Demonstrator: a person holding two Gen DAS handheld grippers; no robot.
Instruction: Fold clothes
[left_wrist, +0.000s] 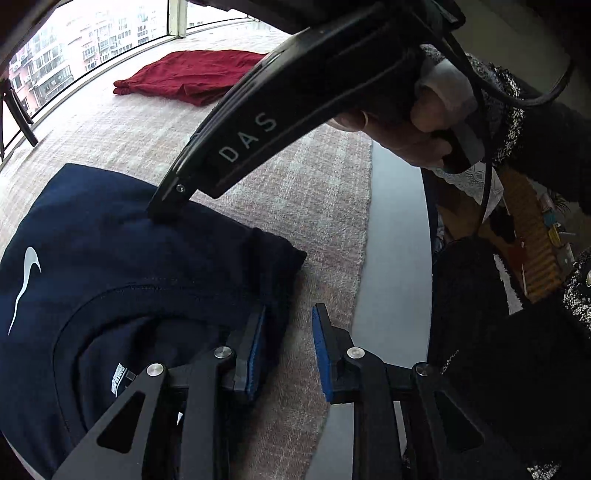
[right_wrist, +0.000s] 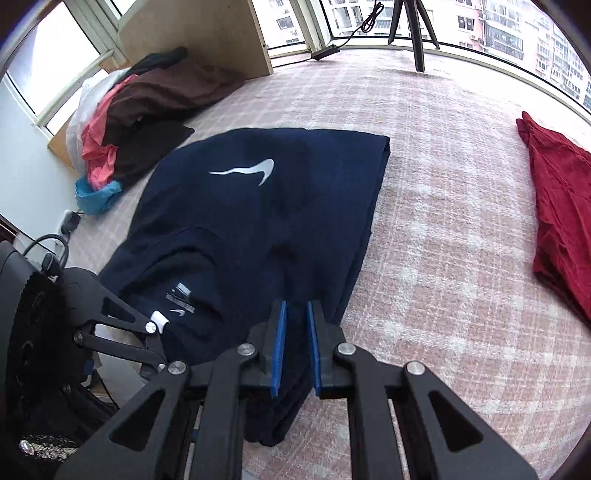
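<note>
Navy blue cotton T-shirt w/ white swoosh (right_wrist: 258, 206) lies partly folded on the pink-and-white checked woven cover (right_wrist: 443, 258) of what looks like a bed, collar end nearest the person. Right gripper (right_wrist: 296, 343) is narrow, blue pads (right_wrist: 279, 343) pinching a bunched navy edge at the shirt's near right corner. Left gripper (left_wrist: 288, 350) is part open: one pad sits against the shirt's side fold, the other over bare cover, nothing gripped.

Step in hand, as I read it: take both near corners & carry them over for the next fold. To do it well: close left on the fold edge before lifting, catch all layers, keep both hands level so the hem lands square, smooth after.

Surface: flat, textured, prob. grippy enough that the shirt won't slide. Dark red folded garment (right_wrist: 561, 206) lies well apart, near the windows. Pile of brown, pink & black clothes (right_wrist: 147, 122) sits beyond the shirt, beside a pale wooden panel (right_wrist: 192, 33). Tripod legs (right_wrist: 417, 33) stand by the curved window; apartment blocks outside.
</note>
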